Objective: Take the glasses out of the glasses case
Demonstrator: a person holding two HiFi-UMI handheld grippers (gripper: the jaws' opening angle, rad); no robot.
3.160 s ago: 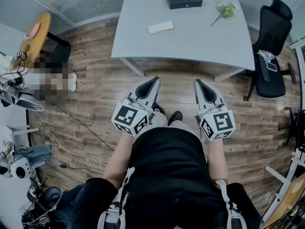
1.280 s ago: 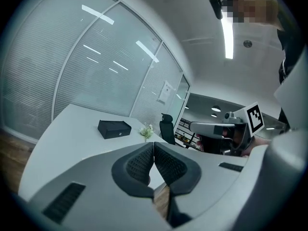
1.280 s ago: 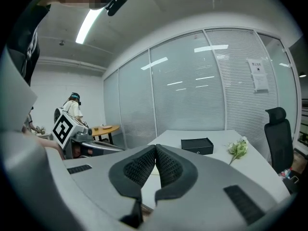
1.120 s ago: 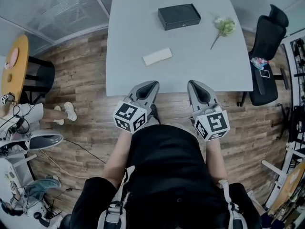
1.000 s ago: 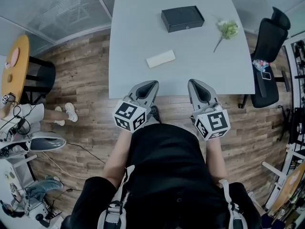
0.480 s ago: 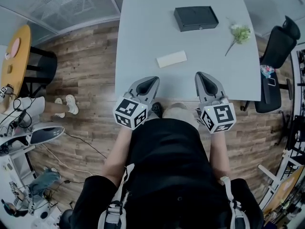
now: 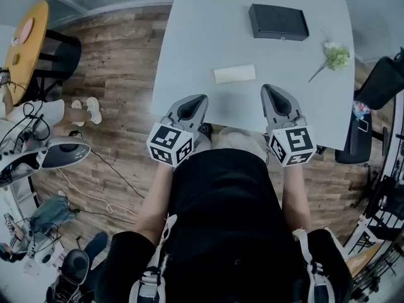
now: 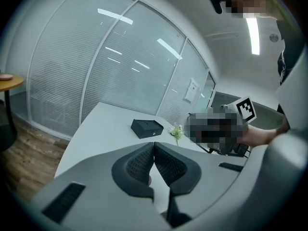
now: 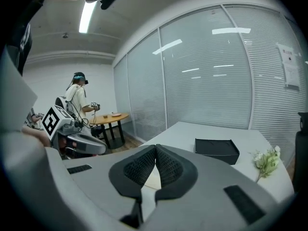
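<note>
The closed black glasses case (image 7: 278, 22) lies at the far side of the pale grey table (image 7: 202, 30); it also shows in the left gripper view (image 8: 147, 127) and the right gripper view (image 9: 217, 151). My left gripper (image 7: 200, 98) hangs over the table's near edge, shut and empty, its pads pressed together (image 8: 154, 144). My right gripper (image 7: 267, 88) sits beside it over the same edge, also shut with nothing in it (image 9: 155, 147). Both are well short of the case and point toward it.
A cream flat rectangle (image 7: 235, 74) lies just beyond the grippers. A small flower sprig (image 7: 334, 57) rests right of the case. A black office chair (image 7: 385, 81) stands at the table's right end. A round wooden table (image 7: 25, 43), cables and gear (image 7: 38, 156) are at left.
The person has stepped up to the table. Both shut grippers moved forward and slightly down, from over the wooden floor to the table's near edge.
</note>
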